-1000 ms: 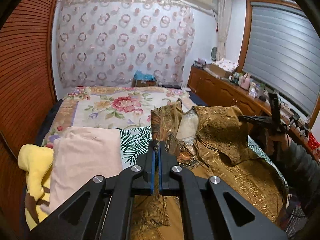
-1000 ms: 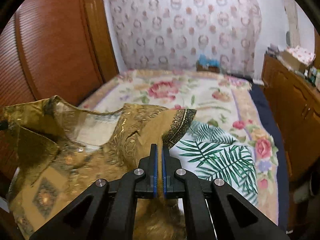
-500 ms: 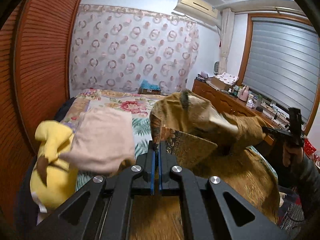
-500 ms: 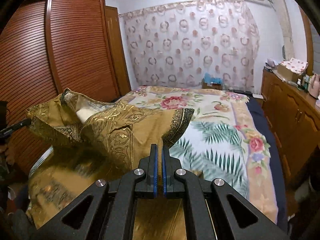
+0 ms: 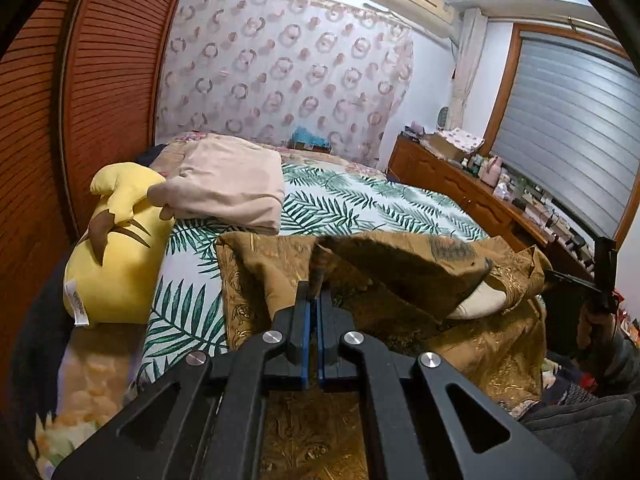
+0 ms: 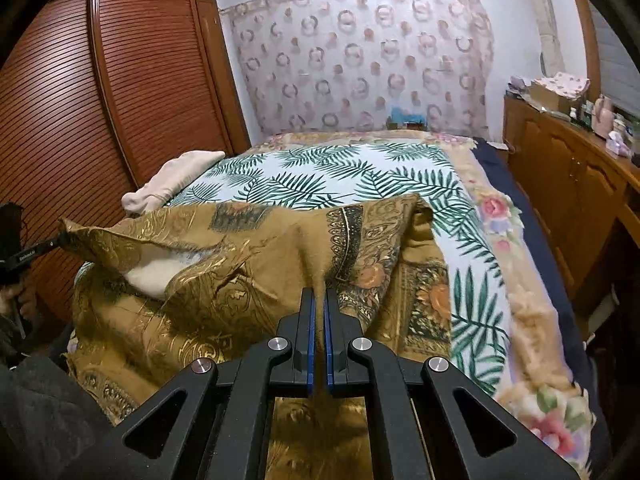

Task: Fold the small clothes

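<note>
Closest to the cameras are the two tongs. The left gripper [image 5: 314,294] is squeezed tight on a pinch of the gold shirt [image 5: 400,272]. The right gripper [image 6: 319,294] is squeezed tight on another pinch of the same shirt [image 6: 240,280]. Each one holds a top corner, and the cloth sags in the middle between them.

The gold shirt lies on the near end of the bed [image 6: 480,264]. Its lower part rests flat on the cover. Its top part is lifted and is being laid over the lower part, so a bit of the white inside shows in the gap. This looks like the first big fold, and it is only partly down. The top edge does not lie flat yet. It looks like the tongs will have to lower the cloth, let go, and maybe fold it smaller after that.

A little farther back, on the left side of the bed, sits a yellow plush toy [image 5: 116,248]. Just beside it, and touching it, is a pink folded cloth [image 5: 228,184]. That one looks done already.

Farther still, the leaf cover on the bed is bare. At the far end hangs a curtain with rings [image 6: 360,56]. A brown wardrobe [image 6: 80,120] stands on one side and a low wooden cabinet [image 6: 568,168] on the other.
</note>
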